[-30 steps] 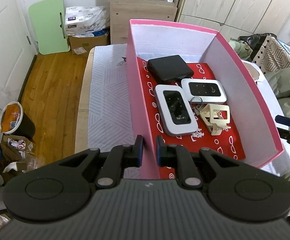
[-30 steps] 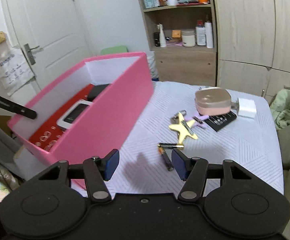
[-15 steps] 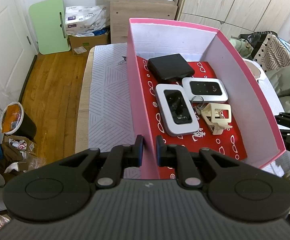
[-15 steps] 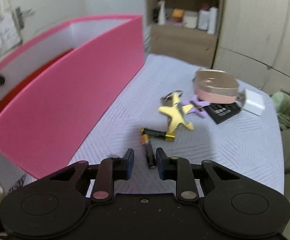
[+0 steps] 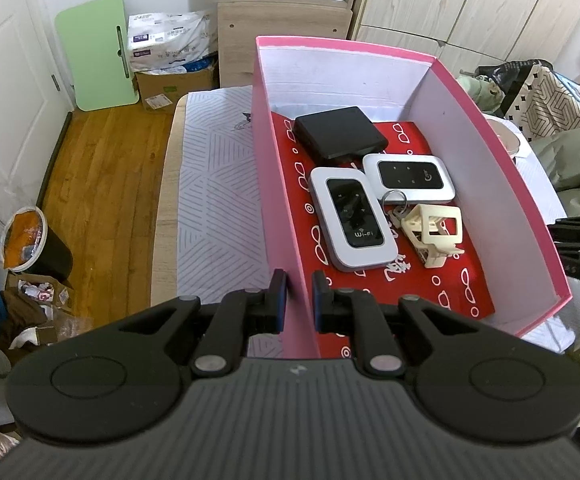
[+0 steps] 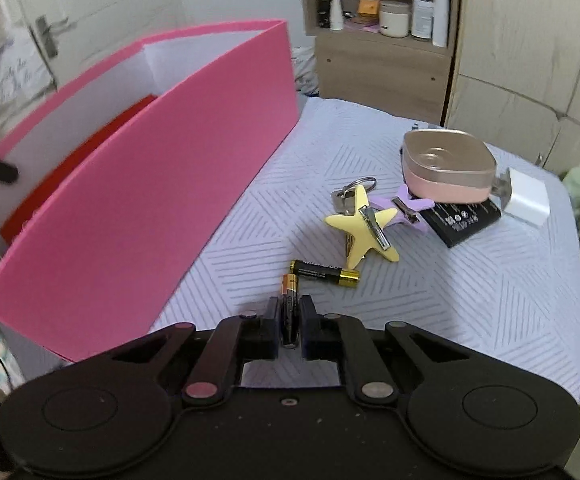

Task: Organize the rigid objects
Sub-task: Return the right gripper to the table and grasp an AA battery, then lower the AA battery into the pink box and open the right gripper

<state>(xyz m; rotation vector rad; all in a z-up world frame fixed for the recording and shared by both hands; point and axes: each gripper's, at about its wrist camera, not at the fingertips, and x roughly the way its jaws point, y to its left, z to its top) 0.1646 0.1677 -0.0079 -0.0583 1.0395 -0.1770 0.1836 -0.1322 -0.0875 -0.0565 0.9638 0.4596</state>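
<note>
Our left gripper (image 5: 297, 294) pinches the near wall of the pink box (image 5: 273, 216), jaws narrow. Our right gripper (image 6: 290, 312) is closing its jaws on a battery (image 6: 290, 294) lying on the table (image 6: 470, 300), beside a second battery (image 6: 324, 273).

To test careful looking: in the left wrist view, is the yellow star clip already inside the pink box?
No; the pink box holds only three flat devices and a cream keyring.

green board (image 5: 97, 53) leaning on wall | bin (image 5: 29, 245) on wood floor | shelf bottles (image 6: 424, 18)
</note>
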